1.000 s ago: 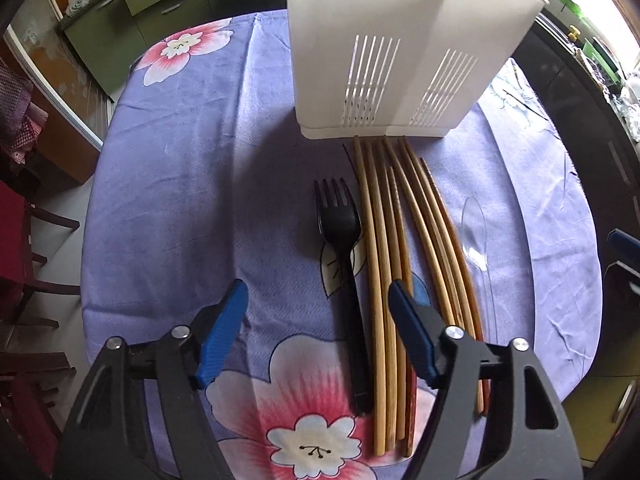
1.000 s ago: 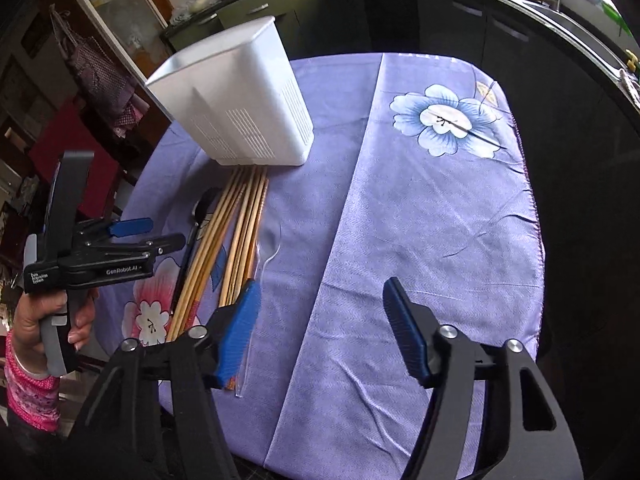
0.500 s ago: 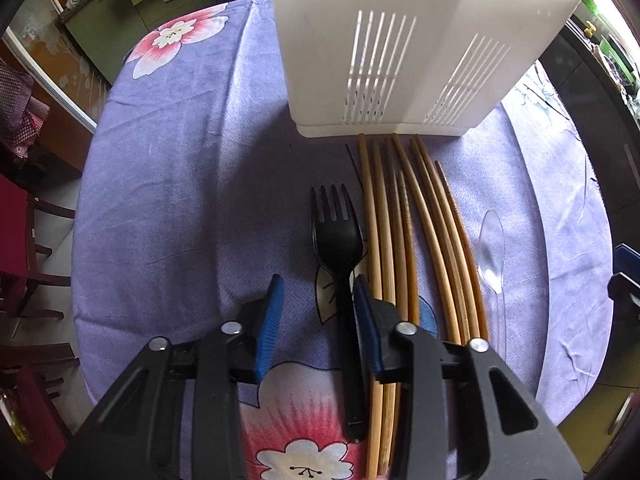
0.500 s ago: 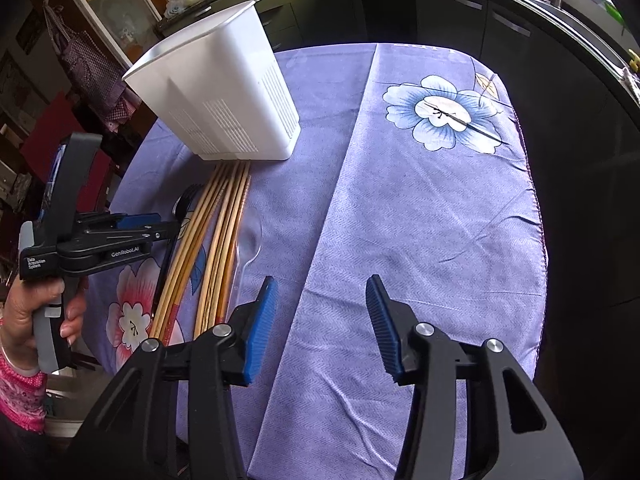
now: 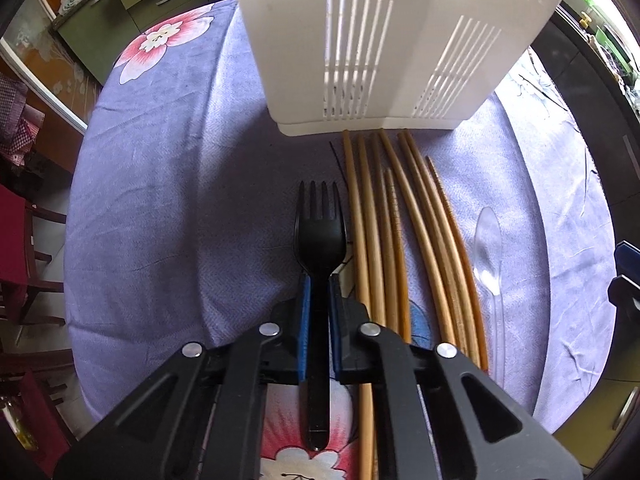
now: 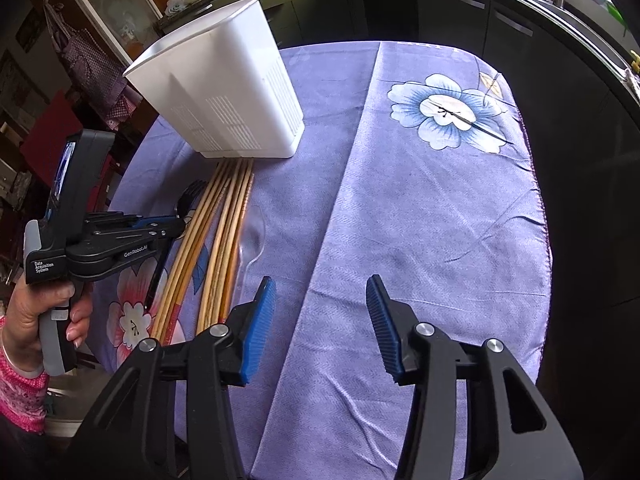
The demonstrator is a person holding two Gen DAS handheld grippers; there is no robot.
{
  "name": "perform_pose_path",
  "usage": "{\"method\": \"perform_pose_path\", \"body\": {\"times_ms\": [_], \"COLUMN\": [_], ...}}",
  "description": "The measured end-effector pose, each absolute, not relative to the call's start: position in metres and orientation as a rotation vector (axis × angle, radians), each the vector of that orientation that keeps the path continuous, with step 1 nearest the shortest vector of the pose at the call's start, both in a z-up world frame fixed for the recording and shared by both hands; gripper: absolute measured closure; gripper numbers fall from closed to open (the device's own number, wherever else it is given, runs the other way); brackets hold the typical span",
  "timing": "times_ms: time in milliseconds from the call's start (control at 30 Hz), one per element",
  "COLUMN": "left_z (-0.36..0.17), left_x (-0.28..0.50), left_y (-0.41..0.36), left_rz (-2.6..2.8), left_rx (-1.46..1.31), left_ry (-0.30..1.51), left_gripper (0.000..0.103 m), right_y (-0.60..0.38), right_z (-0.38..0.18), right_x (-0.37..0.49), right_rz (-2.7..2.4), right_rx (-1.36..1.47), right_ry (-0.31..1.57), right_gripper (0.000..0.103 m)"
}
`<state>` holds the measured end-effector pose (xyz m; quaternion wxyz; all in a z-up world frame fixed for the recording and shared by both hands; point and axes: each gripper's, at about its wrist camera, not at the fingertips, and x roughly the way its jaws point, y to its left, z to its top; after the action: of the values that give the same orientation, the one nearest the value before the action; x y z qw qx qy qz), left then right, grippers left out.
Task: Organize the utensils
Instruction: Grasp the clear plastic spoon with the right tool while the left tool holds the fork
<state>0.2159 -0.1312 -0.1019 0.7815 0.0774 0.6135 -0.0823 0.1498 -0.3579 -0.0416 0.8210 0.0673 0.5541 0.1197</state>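
Note:
My left gripper [image 5: 319, 284] is shut on the handle of a black plastic fork [image 5: 320, 228] that lies on the purple flowered cloth, tines toward the white slotted utensil holder [image 5: 384, 40]. Several wooden chopsticks [image 5: 416, 232] lie right of the fork, and a clear plastic spoon [image 5: 487, 244] lies right of them. In the right wrist view my right gripper [image 6: 320, 300] is open and empty above bare cloth, right of the chopsticks [image 6: 224, 232] and spoon [image 6: 252, 236]. The left gripper [image 6: 176, 226], fork head [image 6: 190, 198] and holder [image 6: 224, 92] also show there.
The cloth-covered table [image 6: 440, 220] drops off at its right edge to a dark floor and dark cabinets [image 6: 500, 20]. Red chairs [image 5: 20, 248] stand to the left of the table. Green drawers [image 5: 140, 4] stand behind it.
My left gripper moved forward over the fork and closed from wide open onto its handle. My right gripper narrowed, then opened a little, and drifted slightly.

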Motion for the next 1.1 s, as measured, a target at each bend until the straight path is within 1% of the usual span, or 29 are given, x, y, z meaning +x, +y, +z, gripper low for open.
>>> {"method": "perform_pose_path", "body": {"times_ms": [100,167,333,633,800,867,1033,1100], "left_z": [-0.101,-0.097,-0.085,-0.076,-0.073,-0.072,-0.074,-0.073], "left_x": [0.215,0.216,0.217,0.208,0.204,0.204,0.210,0.211], "left_y": [-0.123,-0.113,-0.098,-0.077,-0.071,-0.069,-0.065,-0.064], "left_rz": [-0.147,-0.129,-0.121,-0.143,-0.160,-0.165,-0.171,-0.172], "left_rx": [0.179,0.181,0.171,0.152,0.142,0.139,0.139,0.141], "left_ry": [1.305,1.288,1.262,1.230,1.218,1.215,1.210,1.205], "left_gripper": [0.094,0.094,0.094,0.094,0.094,0.094,0.094,0.094], "right_y": [-0.343,-0.331,-0.298,-0.261,-0.252,-0.247,-0.234,-0.231], "right_z": [-0.047,-0.054,-0.072,-0.087,-0.094,-0.095,-0.101,-0.102], "right_x": [0.149,0.150,0.160,0.172,0.181,0.183,0.193,0.196], "right_rz": [0.270,0.292,0.302,0.262,0.213,0.205,0.194,0.195], "right_rx": [0.108,0.092,0.035,-0.028,-0.066,-0.080,-0.097,-0.090], "right_ry": [1.209,1.239,1.304,1.371,1.397,1.400,1.412,1.407], "right_gripper": [0.056,0.063,0.075,0.077,0.082,0.087,0.088,0.091]}}
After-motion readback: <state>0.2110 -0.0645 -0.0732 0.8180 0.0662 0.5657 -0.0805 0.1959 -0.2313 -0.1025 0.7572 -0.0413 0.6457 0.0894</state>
